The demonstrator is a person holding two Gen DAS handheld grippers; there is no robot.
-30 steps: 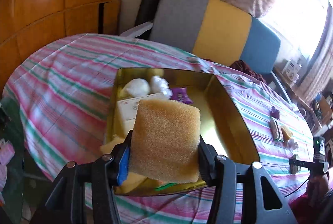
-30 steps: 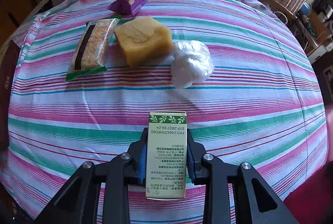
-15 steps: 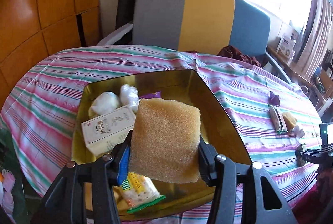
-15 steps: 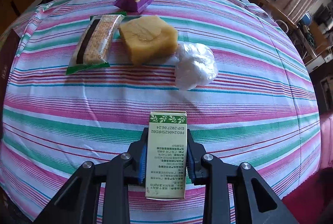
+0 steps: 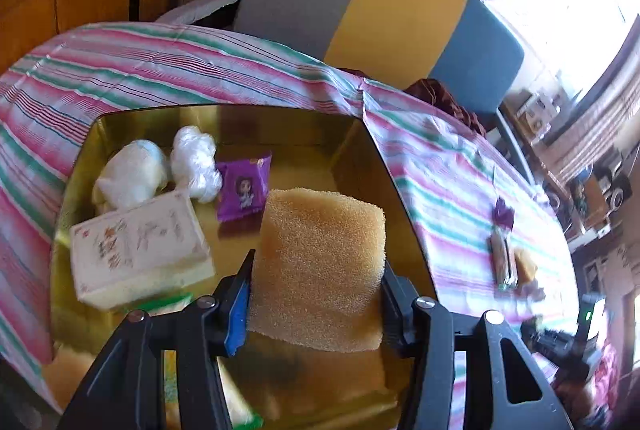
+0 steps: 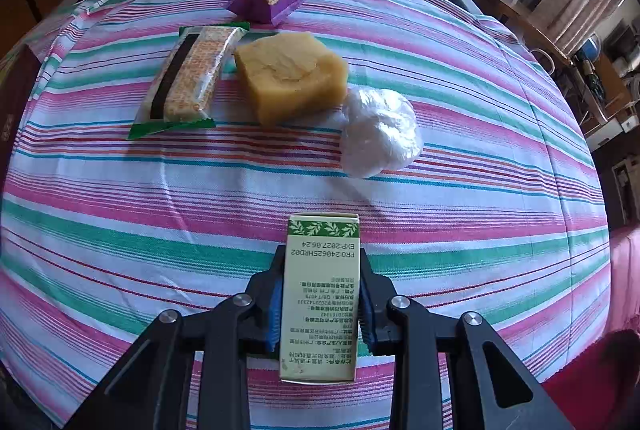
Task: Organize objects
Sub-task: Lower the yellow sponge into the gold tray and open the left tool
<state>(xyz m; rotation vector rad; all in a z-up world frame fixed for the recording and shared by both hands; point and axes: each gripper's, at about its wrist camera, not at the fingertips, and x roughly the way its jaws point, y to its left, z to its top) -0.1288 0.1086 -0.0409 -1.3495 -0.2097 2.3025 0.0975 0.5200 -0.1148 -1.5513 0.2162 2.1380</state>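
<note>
My left gripper [image 5: 316,294] is shut on a yellow sponge block [image 5: 320,262] and holds it over the gold tin tray [image 5: 360,166]. In the tray lie a white box [image 5: 140,250], two white plastic bundles [image 5: 160,170] and a purple packet [image 5: 244,186]. My right gripper [image 6: 320,306] is shut on a green-and-white box [image 6: 322,294] above the striped tablecloth [image 6: 200,214]. Ahead of it on the cloth lie a biscuit pack [image 6: 192,78], a yellow sponge [image 6: 292,74], a white plastic ball [image 6: 378,132] and a purple sachet [image 6: 266,4].
A grey, yellow and blue sofa back [image 5: 380,2] stands behind the table. The right gripper shows at the far right of the left wrist view [image 5: 576,338]. Cluttered shelves [image 6: 600,42] stand beyond the table's right edge.
The left gripper has moved closer over the tray with the sponge, and the view has tilted. The right gripper with the box has barely moved.
</note>
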